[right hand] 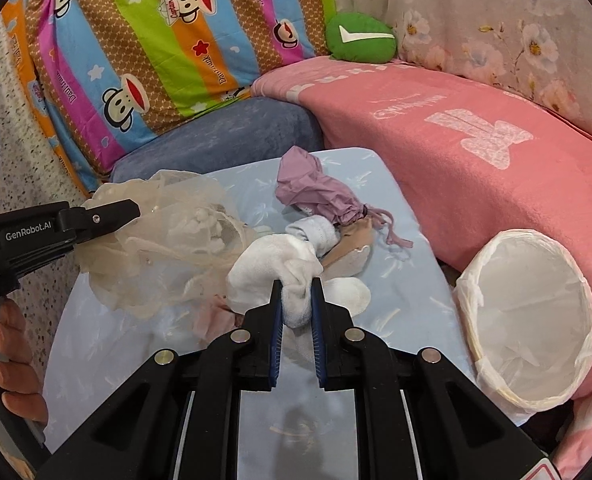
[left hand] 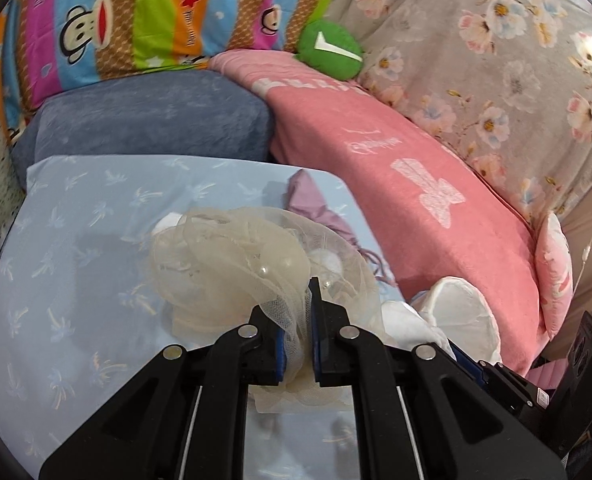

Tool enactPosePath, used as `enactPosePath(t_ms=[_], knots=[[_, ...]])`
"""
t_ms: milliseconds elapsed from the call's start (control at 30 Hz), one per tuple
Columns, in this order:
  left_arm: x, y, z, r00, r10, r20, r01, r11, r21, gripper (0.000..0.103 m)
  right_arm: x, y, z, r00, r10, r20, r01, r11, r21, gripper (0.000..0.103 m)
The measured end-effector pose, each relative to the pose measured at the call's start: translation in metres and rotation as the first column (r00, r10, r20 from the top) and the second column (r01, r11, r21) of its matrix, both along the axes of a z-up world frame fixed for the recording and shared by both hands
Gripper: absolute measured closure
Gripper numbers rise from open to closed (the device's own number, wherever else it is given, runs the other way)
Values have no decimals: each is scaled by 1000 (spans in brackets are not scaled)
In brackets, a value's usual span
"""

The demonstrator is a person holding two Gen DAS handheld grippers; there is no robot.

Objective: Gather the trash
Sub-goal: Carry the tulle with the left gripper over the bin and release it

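Observation:
My left gripper (left hand: 298,312) is shut on a cream mesh fabric (left hand: 232,256) and holds it over the light blue pillow (left hand: 76,240); it also shows in the right wrist view (right hand: 160,240), with the left gripper (right hand: 108,216) at the left. My right gripper (right hand: 296,300) is shut on a white sock (right hand: 272,276) just above the pillow (right hand: 376,220). A white-lined bin (right hand: 528,320) lies on its side at the right, mouth facing me; it also shows in the left wrist view (left hand: 456,312).
A folded purple umbrella (right hand: 316,192), a grey-white sock (right hand: 316,232), a beige sock (right hand: 352,240) and a pink cloth (right hand: 212,316) lie on the pillow. A pink blanket (right hand: 476,152), blue cushion (right hand: 224,136), striped monkey-print quilt (right hand: 156,48) and green plush (right hand: 360,36) are behind.

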State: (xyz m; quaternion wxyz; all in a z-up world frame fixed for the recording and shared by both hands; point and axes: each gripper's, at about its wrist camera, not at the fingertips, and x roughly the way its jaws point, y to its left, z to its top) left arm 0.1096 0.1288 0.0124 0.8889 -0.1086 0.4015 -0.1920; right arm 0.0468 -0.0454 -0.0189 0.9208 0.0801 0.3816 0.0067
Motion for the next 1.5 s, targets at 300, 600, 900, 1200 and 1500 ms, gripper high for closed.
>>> enactPosePath(t_ms=[300, 600, 900, 1200, 1500], knots=[[-9, -50, 14, 994, -94, 48, 93, 995, 30, 94, -15, -48, 10, 995, -93, 31, 92, 996, 19, 91], [-11, -111, 12, 981, -190, 49, 186, 979, 79, 94, -31, -113, 13, 975, -216, 48, 214, 976, 46, 91], [-18, -178, 5, 954, -297, 38, 290, 948, 127, 94, -53, -184, 13, 934, -351, 58, 348, 936, 61, 91], [-28, -234, -2, 910, -414, 27, 405, 901, 157, 93, -74, -237, 5, 891, -450, 55, 445, 892, 79, 91], [-33, -274, -11, 877, -480, 2, 472, 863, 179, 92, -84, -266, -1, 862, -504, 47, 501, 863, 72, 91]])
